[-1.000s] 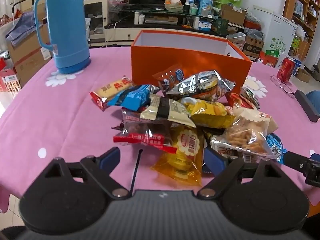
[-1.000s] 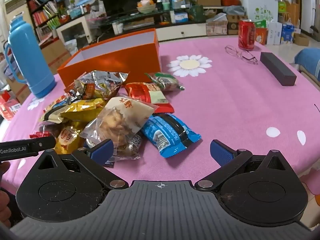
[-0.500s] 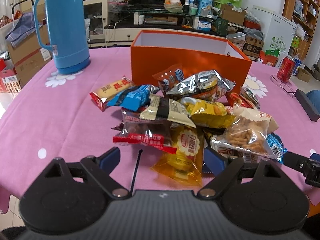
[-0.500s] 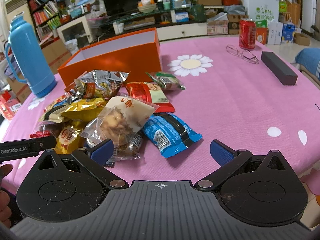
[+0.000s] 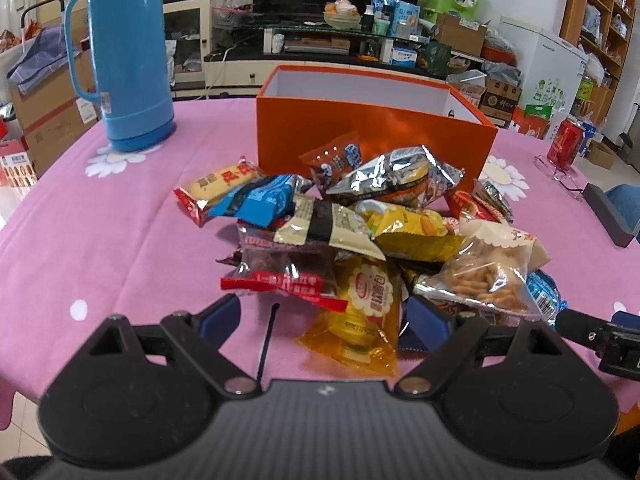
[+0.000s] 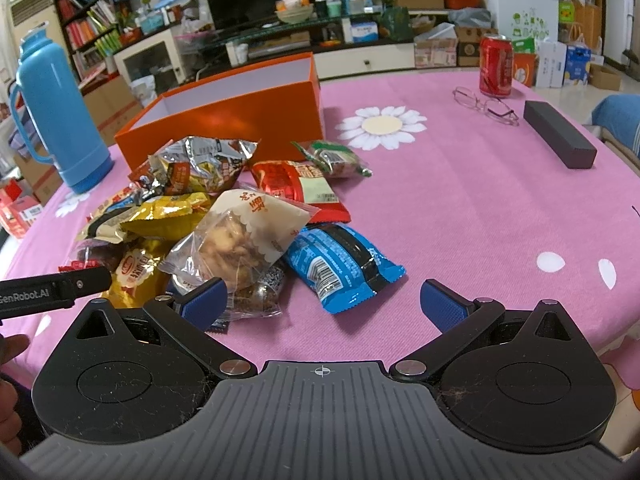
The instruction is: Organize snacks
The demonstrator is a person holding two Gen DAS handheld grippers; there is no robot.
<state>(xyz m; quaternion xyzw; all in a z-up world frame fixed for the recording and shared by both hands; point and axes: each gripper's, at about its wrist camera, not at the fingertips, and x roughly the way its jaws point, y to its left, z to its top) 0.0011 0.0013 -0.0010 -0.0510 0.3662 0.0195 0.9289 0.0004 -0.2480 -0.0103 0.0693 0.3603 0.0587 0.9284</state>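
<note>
Found nothing changed from the second before: left gripper and right gripper parked at the bottom of their frames, jaws spread wide, nothing held. Judged sorting not yet begun. Saw a yellow pouch between the left pads, at the near edge of the snack pile. Saw, in the right view, a blue packet just above the pads on the pink tablecloth; judged it the easiest first pick. Noted overlapping packets at centre frame; feared dragging neighbours along. Placed the orange box directly behind the pile, open-topped, floor hidden. Spotted a blue thermos upper left; a red can, glasses and a dark case upper right, well clear.
</note>
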